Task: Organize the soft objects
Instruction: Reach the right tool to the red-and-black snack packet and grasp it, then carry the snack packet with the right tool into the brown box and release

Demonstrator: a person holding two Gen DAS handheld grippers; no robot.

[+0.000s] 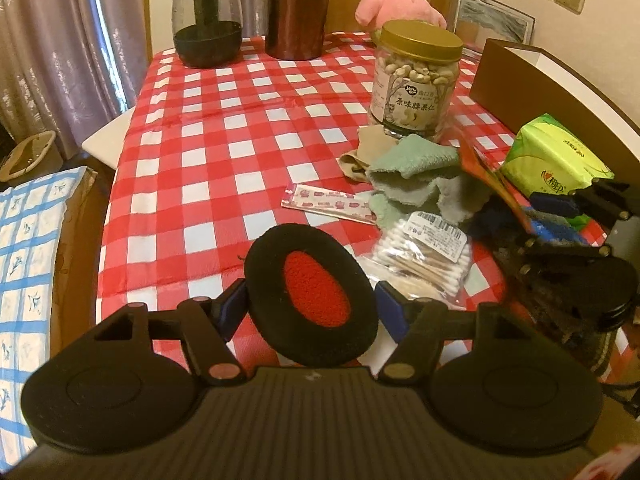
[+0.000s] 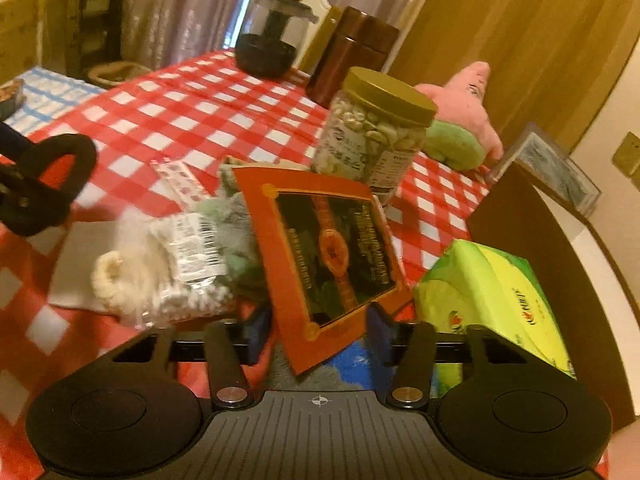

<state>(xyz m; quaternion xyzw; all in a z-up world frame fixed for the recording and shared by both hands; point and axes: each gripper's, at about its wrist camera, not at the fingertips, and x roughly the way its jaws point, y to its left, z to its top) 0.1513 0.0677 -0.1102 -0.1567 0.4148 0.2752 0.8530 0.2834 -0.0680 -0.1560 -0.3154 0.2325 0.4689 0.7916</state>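
**Spotter:** What have you got?

**Me:** My left gripper (image 1: 310, 306) is clamped on the black ear pad (image 1: 310, 292) with the red middle, both pads on its rim, lifted clear of the checked tablecloth (image 1: 224, 128); that hold looks firm enough.

**Spotter:** And the right?

**Me:** My right gripper (image 2: 316, 330) is about half open around the corner of the orange packet (image 2: 324, 256); whether the pads really bite it, I cannot tell; the view is smeared.

**Spotter:** Worries?

**Me:** The packet is stiff and slick and stands tilted over the pile; caught only by a corner it could twist out; it could also drag the bag of cotton swabs (image 2: 176, 268) or the green cloth (image 1: 408, 168) along; the nut jar (image 2: 376, 132) stands near, and a swing could knock it.

**Spotter:** Destination?

**Me:** Probably the brown box (image 2: 532, 240) beside the tissue pack (image 2: 492, 292); the ear pad could spring free if I loosen early.
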